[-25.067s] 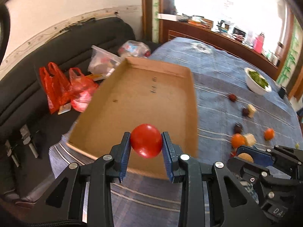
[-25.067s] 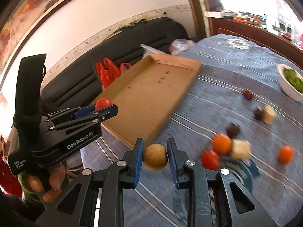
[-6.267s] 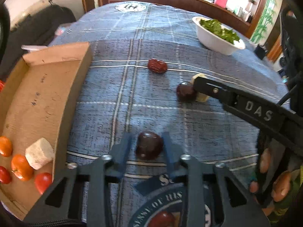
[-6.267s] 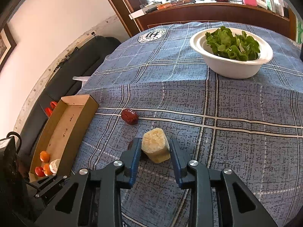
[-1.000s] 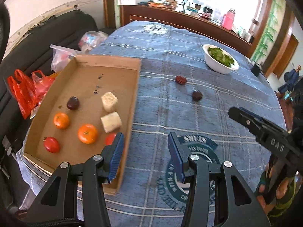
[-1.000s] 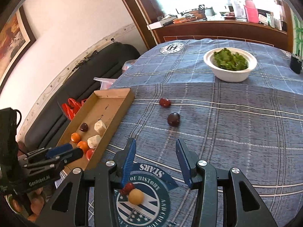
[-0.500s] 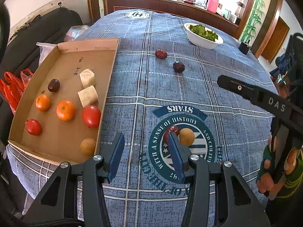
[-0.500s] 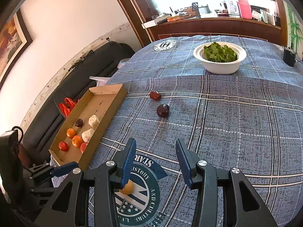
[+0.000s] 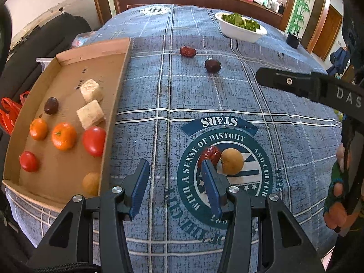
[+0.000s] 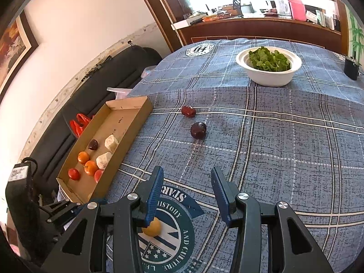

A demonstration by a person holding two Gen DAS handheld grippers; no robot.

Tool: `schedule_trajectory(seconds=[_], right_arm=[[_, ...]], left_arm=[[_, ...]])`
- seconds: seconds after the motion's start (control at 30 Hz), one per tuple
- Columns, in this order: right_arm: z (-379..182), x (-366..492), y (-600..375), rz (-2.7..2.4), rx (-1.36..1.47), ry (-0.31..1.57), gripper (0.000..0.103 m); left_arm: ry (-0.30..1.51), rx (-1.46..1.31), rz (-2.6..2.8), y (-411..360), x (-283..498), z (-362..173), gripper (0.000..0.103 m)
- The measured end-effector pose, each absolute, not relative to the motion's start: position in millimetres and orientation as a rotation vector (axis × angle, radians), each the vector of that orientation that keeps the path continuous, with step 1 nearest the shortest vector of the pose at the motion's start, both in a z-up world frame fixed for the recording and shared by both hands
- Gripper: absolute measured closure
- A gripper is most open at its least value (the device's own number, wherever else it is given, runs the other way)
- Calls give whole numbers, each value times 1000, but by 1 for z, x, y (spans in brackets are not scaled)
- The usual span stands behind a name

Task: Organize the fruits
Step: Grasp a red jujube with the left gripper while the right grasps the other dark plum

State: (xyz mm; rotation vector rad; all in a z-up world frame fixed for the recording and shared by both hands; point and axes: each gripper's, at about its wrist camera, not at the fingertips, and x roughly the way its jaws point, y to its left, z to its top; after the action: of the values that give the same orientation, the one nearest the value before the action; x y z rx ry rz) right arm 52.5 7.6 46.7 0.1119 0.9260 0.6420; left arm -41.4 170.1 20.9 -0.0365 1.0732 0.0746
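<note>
Both tongs, left gripper & right gripper, gape wide, empty, angled down over tablecloth.

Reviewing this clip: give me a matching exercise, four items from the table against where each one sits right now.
Items:
1. tan round fruit
2. large red tomato
3. lettuce
4. dark plum

Places:
A. in the white bowl
B. on the printed emblem of the tablecloth
C. inside the cardboard tray
D. on bare plaid cloth, beside the red date

Pairs: 1-B, 2-C, 3-A, 4-D
</note>
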Motion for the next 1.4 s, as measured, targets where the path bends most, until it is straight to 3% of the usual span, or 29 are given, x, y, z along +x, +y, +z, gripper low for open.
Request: schedule_trajectory(seconds=[0.83, 0.97, 1.03, 1.1, 1.4], right_arm=[[8, 133, 71, 610, 47, 979, 57], [1, 136, 81, 586, -20, 977, 60], [-1, 135, 82, 574, -43, 974, 74], [0, 132, 80, 560, -63, 963, 78], [27, 106, 60, 619, 15, 923, 79]], left_arm=[[1042, -34, -117, 152, -17, 1, 58], [1032, -36, -93, 157, -16, 2, 81], [1029, -38, -91, 161, -16, 1, 86], [1030, -40, -93, 162, -16, 2, 86], [1018, -40, -41, 165, -25, 15, 87]])
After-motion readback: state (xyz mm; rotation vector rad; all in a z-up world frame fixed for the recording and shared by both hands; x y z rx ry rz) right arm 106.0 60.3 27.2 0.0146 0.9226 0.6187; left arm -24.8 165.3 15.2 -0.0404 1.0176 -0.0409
